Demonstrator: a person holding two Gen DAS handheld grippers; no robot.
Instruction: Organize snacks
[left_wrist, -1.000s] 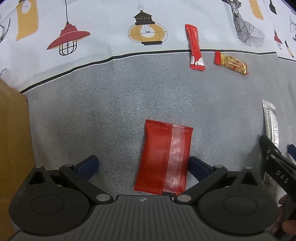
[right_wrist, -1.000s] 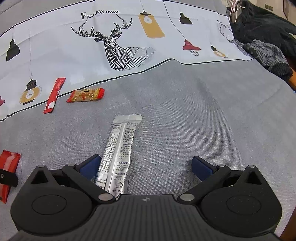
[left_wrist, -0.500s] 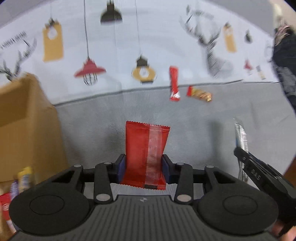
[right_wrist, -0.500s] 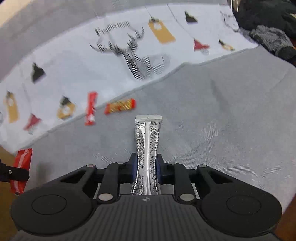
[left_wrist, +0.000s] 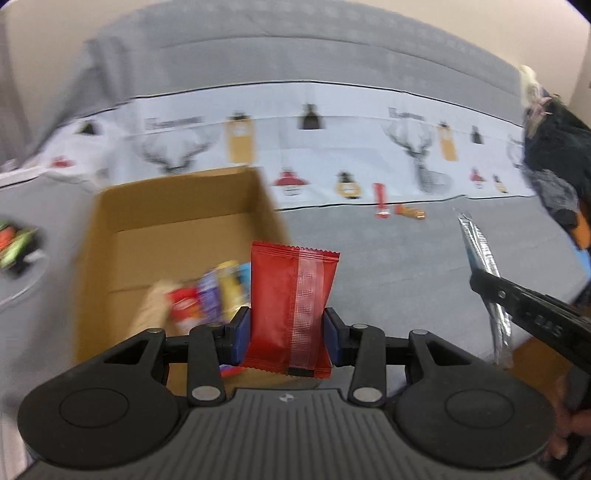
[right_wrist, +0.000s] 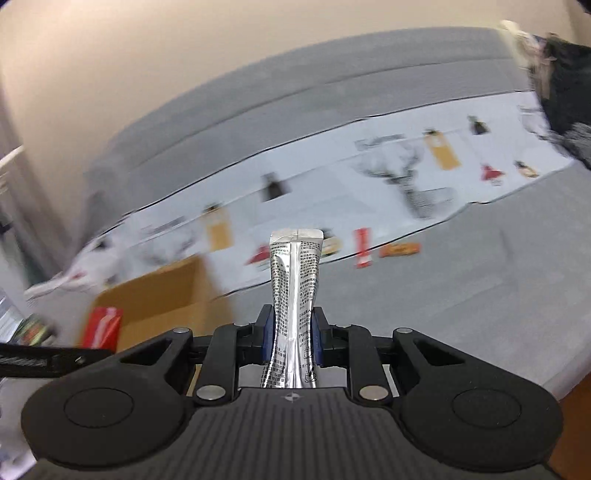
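Grey bed (left_wrist: 388, 258), cardboard box (left_wrist: 177, 221) at left.
Left hand-held gripper (left_wrist: 287, 334) clamps a red packet (left_wrist: 291, 302); right hand-held gripper (right_wrist: 293, 334) clamps a silver sachet (right_wrist: 295, 280).

The cardboard box (left_wrist: 177, 236) stands open-topped; blurred snack packs (left_wrist: 207, 295) fill its near right corner, while its far half shows bare floor. Right of the box, grey sofa fabric (left_wrist: 388, 266) lies open up to a red stick sachet (left_wrist: 380, 199) and an orange candy bar (left_wrist: 410, 211) well beyond it.
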